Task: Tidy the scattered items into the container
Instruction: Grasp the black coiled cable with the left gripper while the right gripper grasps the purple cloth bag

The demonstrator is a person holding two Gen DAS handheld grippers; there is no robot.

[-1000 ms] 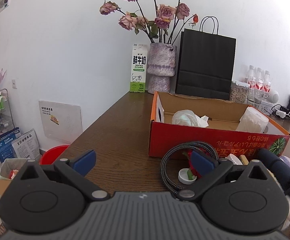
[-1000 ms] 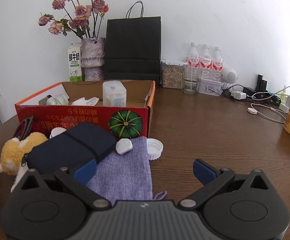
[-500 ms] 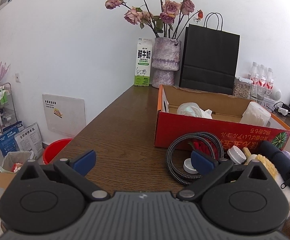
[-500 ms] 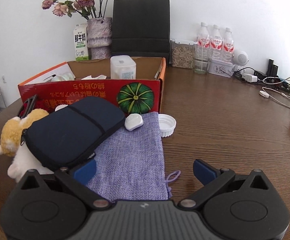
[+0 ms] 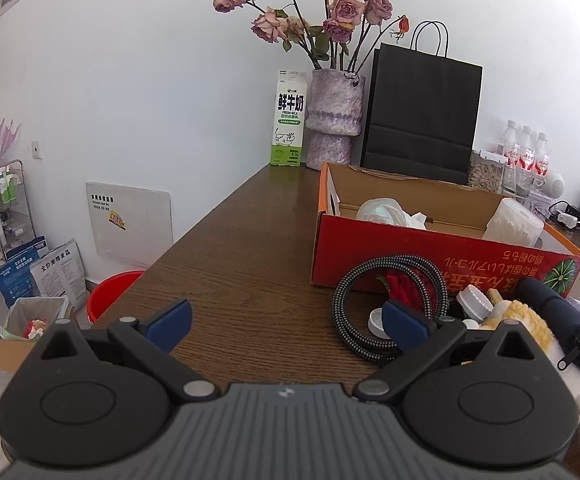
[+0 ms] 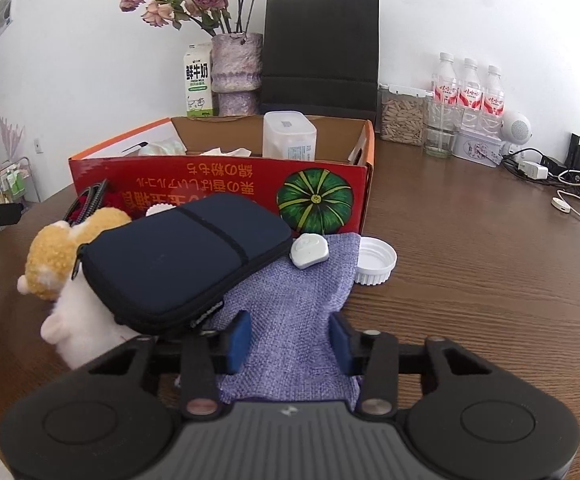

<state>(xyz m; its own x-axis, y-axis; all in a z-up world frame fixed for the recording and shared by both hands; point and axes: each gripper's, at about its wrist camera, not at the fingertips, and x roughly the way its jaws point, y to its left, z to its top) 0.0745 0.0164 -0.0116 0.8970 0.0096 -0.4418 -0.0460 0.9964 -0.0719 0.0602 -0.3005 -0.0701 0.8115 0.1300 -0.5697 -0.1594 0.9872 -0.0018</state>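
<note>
Through the left wrist view, your left tool (image 5: 286, 322) stands with its blue pads wide apart and nothing between them, above the dark wooden surface (image 5: 226, 264). Just beyond its right pad lies the coiled black-and-white braided cable (image 5: 389, 304): light, floppy, likely to uncoil, so I would take it where two loops lie together. The red cardboard box with the open top (image 5: 429, 256) sits just behind it, already holding a crumpled white wrapper (image 5: 381, 211) and a translucent plastic tub (image 5: 513, 222).

Through the right wrist view, your right tool (image 6: 290, 340) is closing its jaws on the near end of the purple woven fabric pouch (image 6: 301, 300), which lies flat in front of the box; the cloth sits between the pads and bunches there. It looks soft, light and limp, so it will drape. Mind what rests on it: the navy zippered soft case (image 6: 182, 256) overlaps its left edge and a small white rounded plastic piece (image 6: 309, 251) sits at its far end. Both may slide when you lift. The yellow-and-white plush toy (image 6: 66, 280) and white ribbed screw cap (image 6: 374, 261) lie beside it.
</note>
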